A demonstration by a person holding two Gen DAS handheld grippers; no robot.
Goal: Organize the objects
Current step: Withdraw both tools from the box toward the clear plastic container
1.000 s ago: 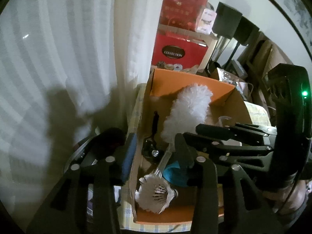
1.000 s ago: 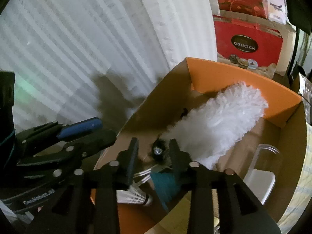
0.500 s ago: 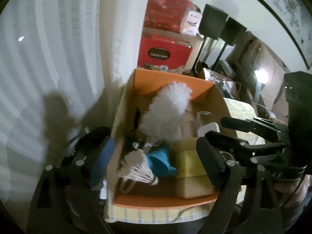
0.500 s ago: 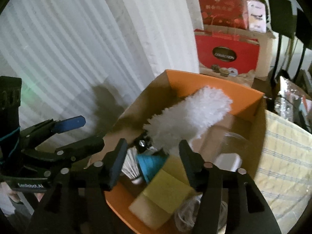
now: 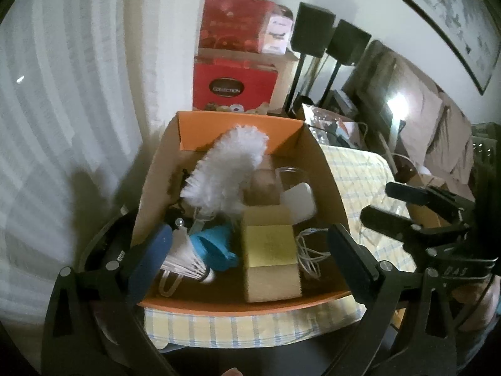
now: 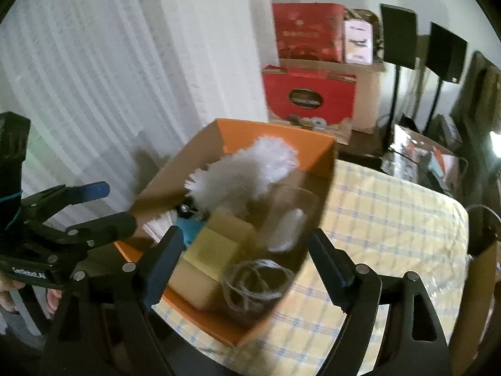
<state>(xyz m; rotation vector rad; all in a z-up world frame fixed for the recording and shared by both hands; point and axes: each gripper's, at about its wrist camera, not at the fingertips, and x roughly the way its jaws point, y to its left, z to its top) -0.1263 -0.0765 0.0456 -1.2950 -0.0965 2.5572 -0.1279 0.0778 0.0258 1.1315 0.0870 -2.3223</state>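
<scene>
An orange cardboard box [image 5: 336, 194] stands on a yellow checked cloth [image 5: 366, 172]. It holds a white fluffy duster [image 5: 228, 169], a shuttlecock [image 5: 188, 258], a blue funnel-like piece [image 5: 216, 247], a yellow sponge block [image 5: 271, 250], a white cable coil [image 5: 310, 252] and a clear cup [image 5: 289, 177]. My left gripper [image 5: 250, 260] is open and empty above the box's near edge. My right gripper [image 6: 247, 260] is open and empty over the box [image 6: 316, 150]; the duster [image 6: 250, 169], sponge [image 6: 206, 255] and cable [image 6: 253, 282] show between its fingers.
Red gift boxes [image 5: 235, 87] are stacked behind the box by a white curtain [image 5: 62, 109]. Black speaker stands [image 5: 316, 50] and clutter stand at the back right. A brown box edge [image 6: 476, 282] stands on the cloth at the right. The cloth [image 6: 391, 219] spreads right of the box.
Both grippers have pulled back and up from inside the box and opened wider. The right gripper let go near the shuttlecock and funnel piece, which now lie in the box.
</scene>
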